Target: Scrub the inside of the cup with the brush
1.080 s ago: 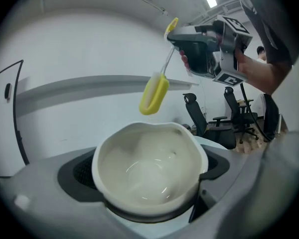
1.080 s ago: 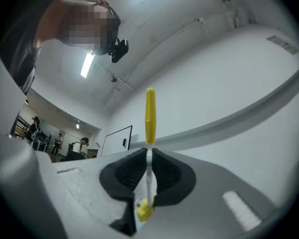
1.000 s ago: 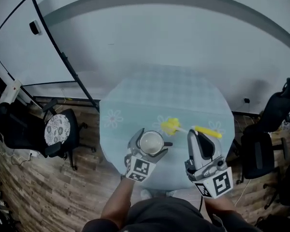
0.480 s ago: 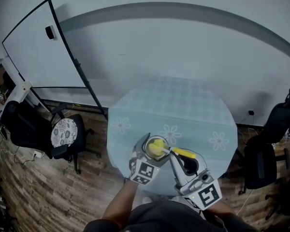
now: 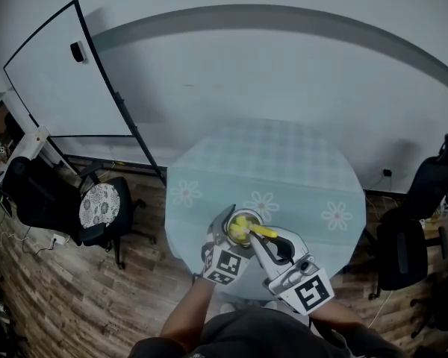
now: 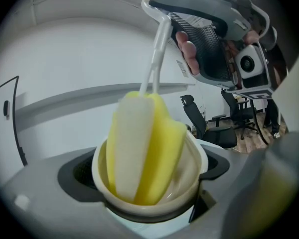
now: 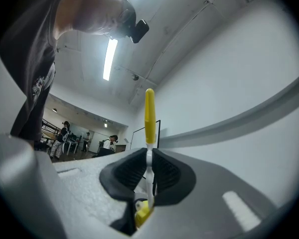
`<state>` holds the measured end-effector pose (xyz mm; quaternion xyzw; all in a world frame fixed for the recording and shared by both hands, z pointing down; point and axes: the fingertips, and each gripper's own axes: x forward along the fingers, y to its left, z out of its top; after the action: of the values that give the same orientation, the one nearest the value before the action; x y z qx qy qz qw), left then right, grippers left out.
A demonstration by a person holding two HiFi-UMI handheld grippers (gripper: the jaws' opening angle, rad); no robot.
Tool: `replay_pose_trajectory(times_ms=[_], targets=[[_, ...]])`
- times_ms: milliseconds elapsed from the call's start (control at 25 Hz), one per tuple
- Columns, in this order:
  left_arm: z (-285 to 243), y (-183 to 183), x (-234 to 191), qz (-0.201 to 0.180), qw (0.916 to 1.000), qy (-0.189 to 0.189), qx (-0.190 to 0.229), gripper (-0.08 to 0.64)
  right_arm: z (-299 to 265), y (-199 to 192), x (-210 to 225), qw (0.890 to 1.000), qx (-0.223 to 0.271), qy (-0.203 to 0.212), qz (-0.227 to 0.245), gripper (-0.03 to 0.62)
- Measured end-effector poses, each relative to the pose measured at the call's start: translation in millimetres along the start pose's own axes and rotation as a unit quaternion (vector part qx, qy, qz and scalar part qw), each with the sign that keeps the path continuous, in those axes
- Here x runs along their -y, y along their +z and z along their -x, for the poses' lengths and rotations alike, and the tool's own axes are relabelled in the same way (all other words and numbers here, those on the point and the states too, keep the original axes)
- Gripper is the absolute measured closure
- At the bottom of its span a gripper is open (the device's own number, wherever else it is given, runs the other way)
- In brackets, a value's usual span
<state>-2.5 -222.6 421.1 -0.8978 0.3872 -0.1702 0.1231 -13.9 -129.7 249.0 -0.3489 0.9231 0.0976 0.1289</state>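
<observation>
A cream cup point(image 6: 149, 183) sits clamped between the jaws of my left gripper point(image 5: 237, 231), near the front edge of the round table point(image 5: 299, 162). The brush's yellow and white sponge head point(image 6: 144, 146) stands inside the cup point(image 5: 243, 227), reaching down to its bottom. Its clear stem runs up to a yellow handle point(image 7: 149, 114), and my right gripper point(image 7: 148, 176) is shut on that stem. In the head view the right gripper point(image 5: 272, 239) comes in from the right, just above the cup.
The table has a pale blue cloth with flower prints point(image 5: 264, 202). Black office chairs stand to the left point(image 5: 52, 200) and right point(image 5: 425, 207) of it. A whiteboard point(image 5: 67, 73) leans at the back left.
The right gripper has carried the brush left from beside the cup and lowered its sponge head into the cup. The left gripper keeps hold of the cup.
</observation>
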Motion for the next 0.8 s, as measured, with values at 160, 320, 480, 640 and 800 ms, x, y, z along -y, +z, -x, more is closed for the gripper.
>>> replay_pose_trajectory(times_ms=[160,320,480,640,800], targets=[[-1,2,6,0.0,1.0,-0.004,0.0,-0.008,0,1,-2,1.0,-0.002,0.005,0.02,0.557],[-4,8,14,-0.002,0.9999,-0.01,0.006,-0.008,6,5,-3,0.998,-0.008,0.007,0.054,0.557],[-5,14,20,-0.003,0.9998,-0.014,0.011,-0.008,15,5,1,0.997,-0.024,-0.006,0.073,0.557],[-7,18,23,0.008,0.9994,-0.025,0.02,-0.008,23,6,4,0.996,-0.044,-0.017,0.08,0.557],[-2,18,31,0.006,0.9993,-0.031,0.018,-0.008,32,5,-4,0.995,-0.058,-0.016,0.083,0.557]])
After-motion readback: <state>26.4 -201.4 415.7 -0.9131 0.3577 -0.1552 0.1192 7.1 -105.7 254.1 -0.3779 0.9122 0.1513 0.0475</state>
